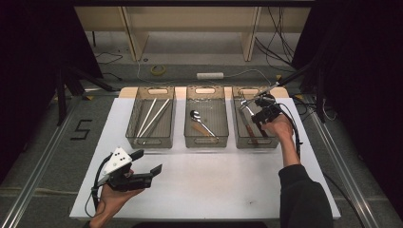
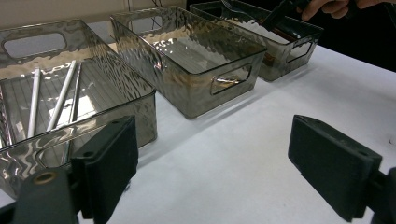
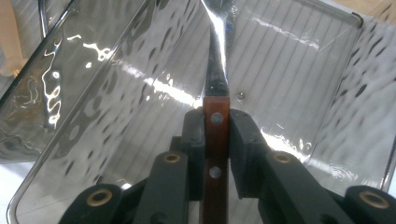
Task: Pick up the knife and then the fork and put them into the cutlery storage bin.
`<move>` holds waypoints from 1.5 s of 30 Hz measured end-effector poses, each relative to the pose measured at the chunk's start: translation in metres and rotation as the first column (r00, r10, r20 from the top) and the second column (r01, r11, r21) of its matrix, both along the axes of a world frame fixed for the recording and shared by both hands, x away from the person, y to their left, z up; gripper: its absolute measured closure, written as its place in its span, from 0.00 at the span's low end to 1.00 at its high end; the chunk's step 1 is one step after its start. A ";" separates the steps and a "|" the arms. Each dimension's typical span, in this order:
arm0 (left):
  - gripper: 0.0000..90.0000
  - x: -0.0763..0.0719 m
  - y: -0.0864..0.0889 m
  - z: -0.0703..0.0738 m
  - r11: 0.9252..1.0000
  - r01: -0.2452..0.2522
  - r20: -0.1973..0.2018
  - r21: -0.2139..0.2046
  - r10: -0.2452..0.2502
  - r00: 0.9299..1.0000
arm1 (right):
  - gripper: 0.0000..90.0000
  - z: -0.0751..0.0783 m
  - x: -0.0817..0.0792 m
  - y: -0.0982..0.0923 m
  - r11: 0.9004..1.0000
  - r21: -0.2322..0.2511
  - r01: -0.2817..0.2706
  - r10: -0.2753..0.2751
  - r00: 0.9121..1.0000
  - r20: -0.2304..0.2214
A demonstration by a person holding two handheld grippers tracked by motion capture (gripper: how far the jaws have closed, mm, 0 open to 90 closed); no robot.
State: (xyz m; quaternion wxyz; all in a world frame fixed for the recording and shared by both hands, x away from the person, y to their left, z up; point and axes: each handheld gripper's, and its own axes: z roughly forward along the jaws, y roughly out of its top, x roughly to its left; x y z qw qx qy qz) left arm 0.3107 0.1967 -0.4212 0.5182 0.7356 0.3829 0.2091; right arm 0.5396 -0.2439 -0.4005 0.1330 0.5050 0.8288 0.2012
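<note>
A white table point(image 1: 204, 185) carries three clear bins in a row at its far side. The high view shows all three: the left bin point(image 1: 151, 117) with long pale sticks point(image 1: 153, 115), the middle bin point(image 1: 206, 117) with a spoon point(image 1: 199, 118), and the right bin point(image 1: 254, 124) under the right gripper point(image 1: 259, 114).

The right gripper view gives what the high view cannot: the jaws are clamped on the wooden, riveted handle of a fork point(image 3: 215, 135), whose metal neck runs up and away over the ribbed bin floor. The high view shows tines at the tip point(image 1: 243, 103), and another wooden-handled piece lying in the same bin.

The left gripper point(image 1: 145, 164) rests in the hand above the near left of the table, jaws wide apart with nothing between them. The left gripper view looks across bare tabletop at the bin walls, the sticks point(image 2: 58, 100) inside the nearest.

The near half of the table lies open. The bins stand close together with narrow gaps.
</note>
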 end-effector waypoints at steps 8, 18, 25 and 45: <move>0.17 0.000 0.000 0.000 1.000 -0.001 -0.001 0.001 0.001 1.000 | 0.86 -0.004 0.000 0.002 1.000 -0.009 -0.002 0.002 1.000 -0.020; 0.17 0.000 0.000 0.000 1.000 0.001 -0.003 0.005 -0.001 1.000 | 0.77 -0.007 0.000 0.001 1.000 0.023 -0.006 0.007 1.000 -0.027; 0.17 0.000 0.000 0.000 1.000 -0.002 -0.003 0.002 0.002 1.000 | 0.68 0.004 -0.008 0.001 0.998 0.050 -0.035 0.034 0.999 0.018; 0.17 0.001 0.000 -0.001 1.000 0.000 -0.012 -0.001 0.000 1.000 | 0.41 0.024 -0.061 0.009 0.969 0.213 -0.123 0.081 0.977 0.197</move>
